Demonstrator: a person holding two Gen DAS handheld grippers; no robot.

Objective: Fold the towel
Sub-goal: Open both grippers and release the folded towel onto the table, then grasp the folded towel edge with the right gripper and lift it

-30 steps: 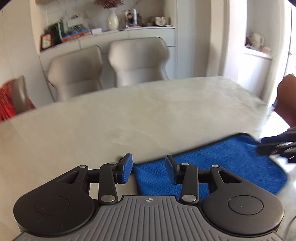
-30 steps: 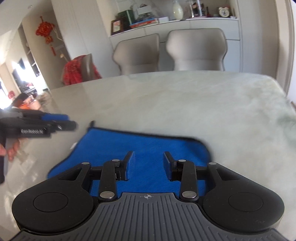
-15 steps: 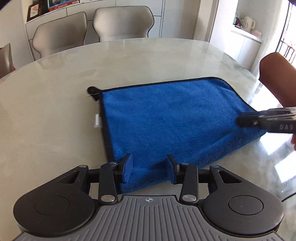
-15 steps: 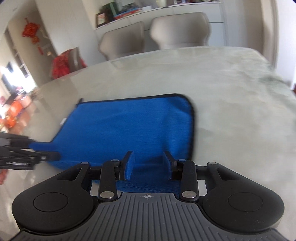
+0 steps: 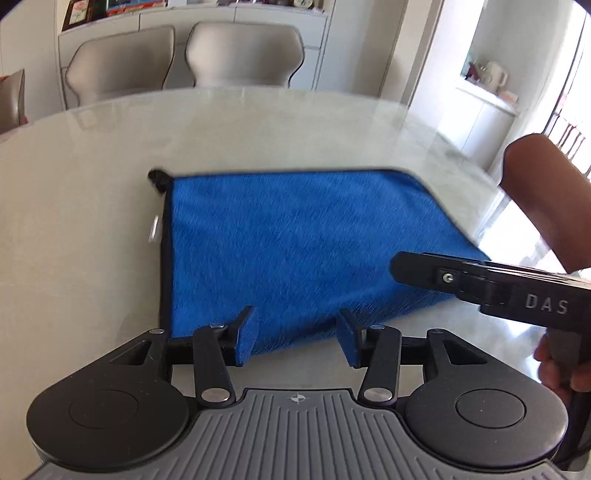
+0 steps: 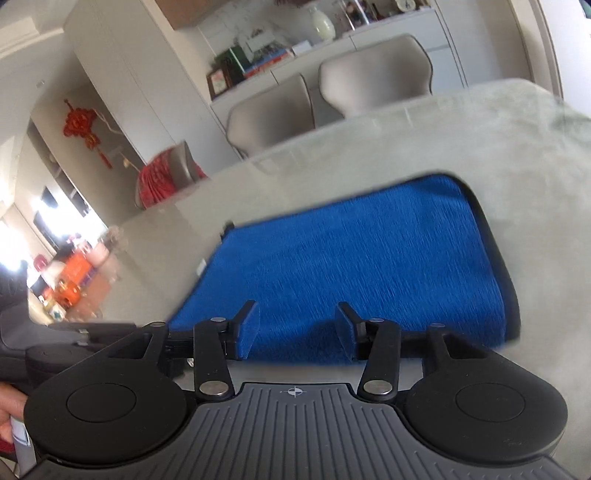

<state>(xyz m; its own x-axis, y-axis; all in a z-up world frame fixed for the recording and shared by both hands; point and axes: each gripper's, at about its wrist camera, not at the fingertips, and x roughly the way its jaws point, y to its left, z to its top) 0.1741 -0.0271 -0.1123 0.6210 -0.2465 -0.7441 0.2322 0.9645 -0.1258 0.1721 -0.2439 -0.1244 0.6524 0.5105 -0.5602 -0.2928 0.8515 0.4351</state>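
Note:
A blue towel [image 5: 295,243] with a dark hem lies flat on the pale marble table [image 5: 92,192]; it also shows in the right wrist view [image 6: 369,266]. My left gripper [image 5: 297,339] is open and empty over the towel's near edge, close to its near left corner. My right gripper [image 6: 295,334] is open and empty over the near edge further right. In the left wrist view the right gripper [image 5: 402,264] reaches in from the right above the towel, a hand on its handle.
Two grey chairs [image 5: 243,55] stand at the table's far side before a white sideboard [image 5: 240,14]. A chair draped in red cloth [image 6: 166,177] stands at the left. A small white tag [image 5: 154,229] sticks out from the towel's left hem.
Both grippers pulled back toward the towel's near edge, then tilted up slightly. The right gripper now reaches further over the towel in the left view. The towel lies unmoved. Both jaws stay open.

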